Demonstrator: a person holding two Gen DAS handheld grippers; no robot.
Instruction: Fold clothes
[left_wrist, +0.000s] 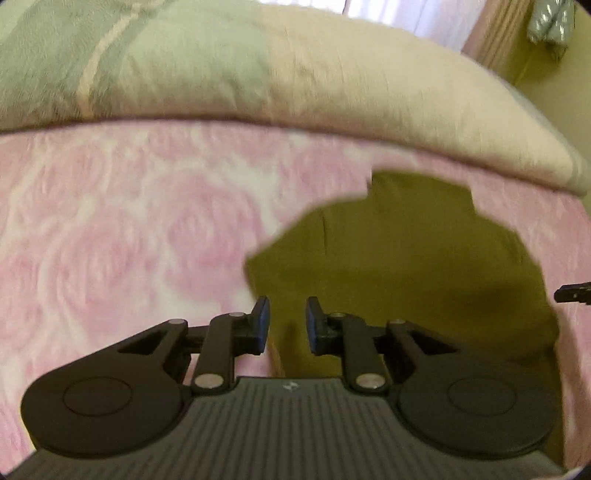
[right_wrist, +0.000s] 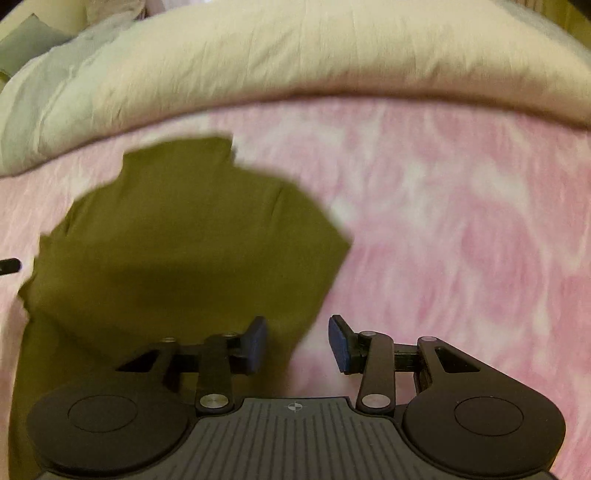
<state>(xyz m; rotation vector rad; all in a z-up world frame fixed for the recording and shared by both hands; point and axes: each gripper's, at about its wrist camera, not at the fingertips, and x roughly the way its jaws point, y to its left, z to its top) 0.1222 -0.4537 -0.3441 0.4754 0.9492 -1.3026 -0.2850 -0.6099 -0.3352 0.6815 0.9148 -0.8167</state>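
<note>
An olive-green garment lies flat on the pink floral bedspread; it also shows in the right wrist view. My left gripper is open and empty, above the garment's near left edge. My right gripper is open and empty, above the garment's near right edge. The tip of the right gripper shows at the right edge of the left wrist view, and the tip of the left gripper at the left edge of the right wrist view.
A cream and pale green folded duvet lies across the far side of the bed, also in the right wrist view. The pink bedspread stretches to the right of the garment. A curtain and window stand behind.
</note>
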